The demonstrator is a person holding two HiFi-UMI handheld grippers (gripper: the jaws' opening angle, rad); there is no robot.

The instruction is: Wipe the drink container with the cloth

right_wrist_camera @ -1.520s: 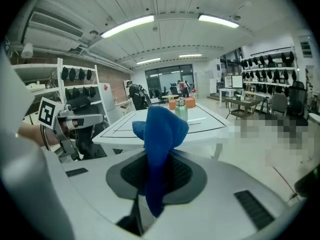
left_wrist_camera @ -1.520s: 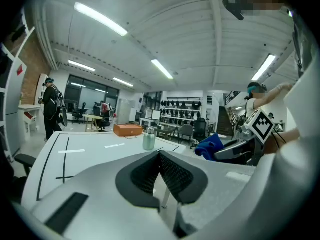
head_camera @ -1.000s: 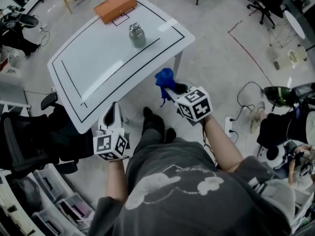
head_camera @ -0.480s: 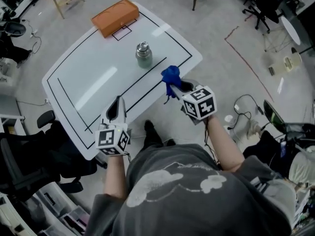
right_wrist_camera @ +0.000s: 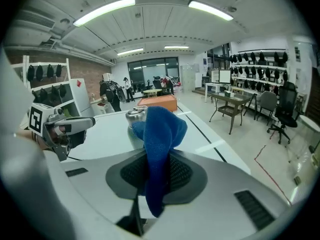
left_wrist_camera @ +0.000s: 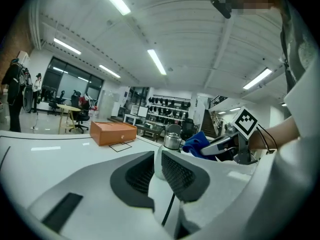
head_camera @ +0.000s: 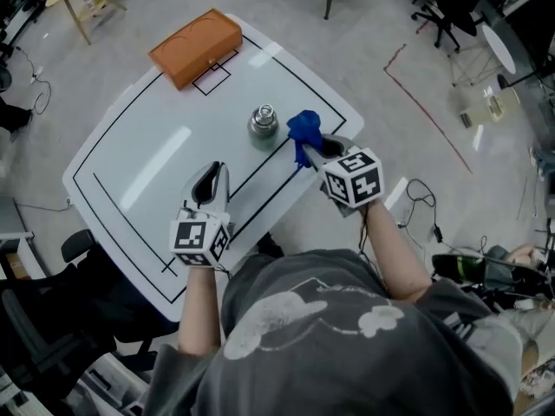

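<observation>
A small steel drink container (head_camera: 264,125) stands upright on the white table (head_camera: 130,163). My right gripper (head_camera: 312,148) is shut on a blue cloth (head_camera: 303,128), whose bunched top sits just right of the container; touching or not is unclear. In the right gripper view the cloth (right_wrist_camera: 159,134) hangs between the pads, with the container (right_wrist_camera: 135,116) right behind it. My left gripper (head_camera: 212,176) hovers over the table's near side, apart from the container (left_wrist_camera: 172,140); its jaws are barely starting to open, with nothing between them.
An orange box (head_camera: 195,46) lies at the table's far edge beside a small drawn rectangle. Black lines mark the tabletop. Chairs, cables and shelving ring the table on the floor. Other people stand far off in the room.
The person has stepped up to the table. Both grippers moved from beyond its near edge to over it, and the cloth came up beside the container.
</observation>
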